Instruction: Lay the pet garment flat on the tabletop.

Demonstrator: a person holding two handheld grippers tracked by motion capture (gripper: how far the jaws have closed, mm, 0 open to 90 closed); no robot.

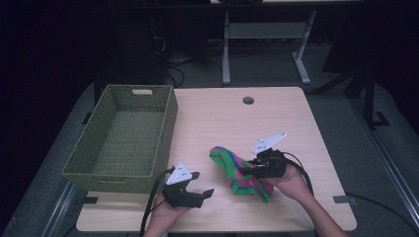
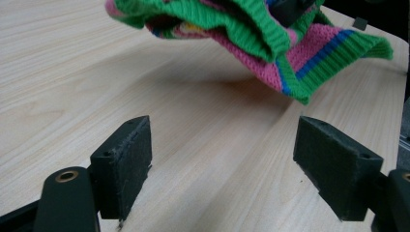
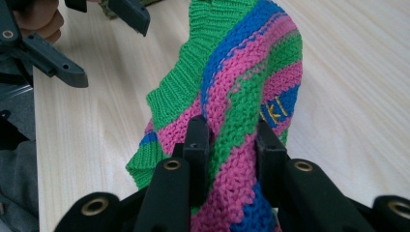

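Observation:
A knitted cloth (image 1: 237, 173) striped green, pink and blue lies bunched on the wooden table (image 1: 232, 118), partly lifted. My right gripper (image 1: 249, 170) is shut on the knitted cloth (image 3: 246, 96), its jaws pinching a fold between them. My left gripper (image 1: 203, 185) is open near the table's front edge, left of the cloth and apart from it. In the left gripper view the cloth (image 2: 270, 38) hangs above the tabletop beyond my left gripper (image 2: 222, 169), with nothing between the wide-apart jaws. The left gripper's fingers (image 3: 53, 58) show at upper left in the right gripper view.
A green woven basket (image 1: 126, 138) stands empty at the table's left side. A round cable hole (image 1: 248, 100) sits near the table's far edge. Table legs and cables lie on the floor beyond. Black tape marks (image 1: 343, 199) sit near the front corners.

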